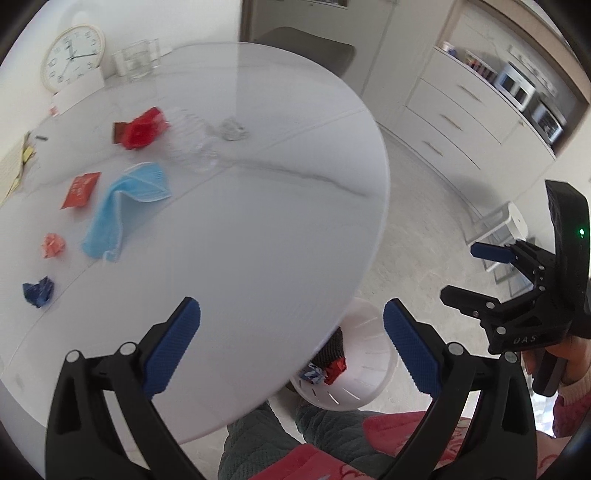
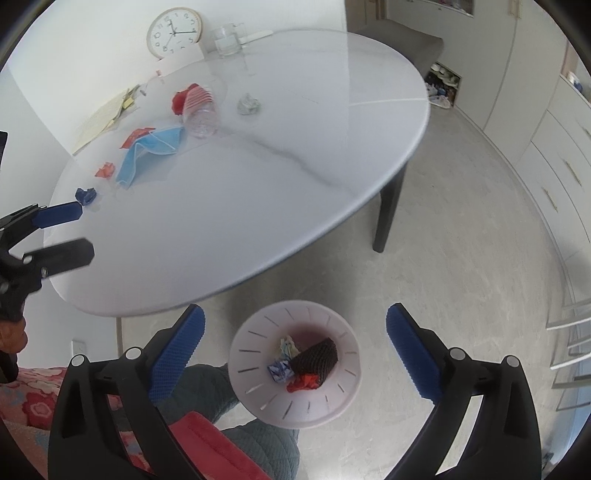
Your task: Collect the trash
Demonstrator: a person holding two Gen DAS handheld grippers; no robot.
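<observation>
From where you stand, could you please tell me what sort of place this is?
Most likely a home dining area beside a kitchen: a round white marble-look table, pale drawer cabinets with countertop ovens, and a round white wall clock.

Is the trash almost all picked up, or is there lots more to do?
Partly done. The white bin on the floor already holds a few crumpled wrappers and a dark netted piece. Nothing is in hand: the left gripper and right gripper are both open and empty. Still on the table: the blue mask, red packet, pink wad, blue wad, red wrapper and plastic bottle.
</observation>
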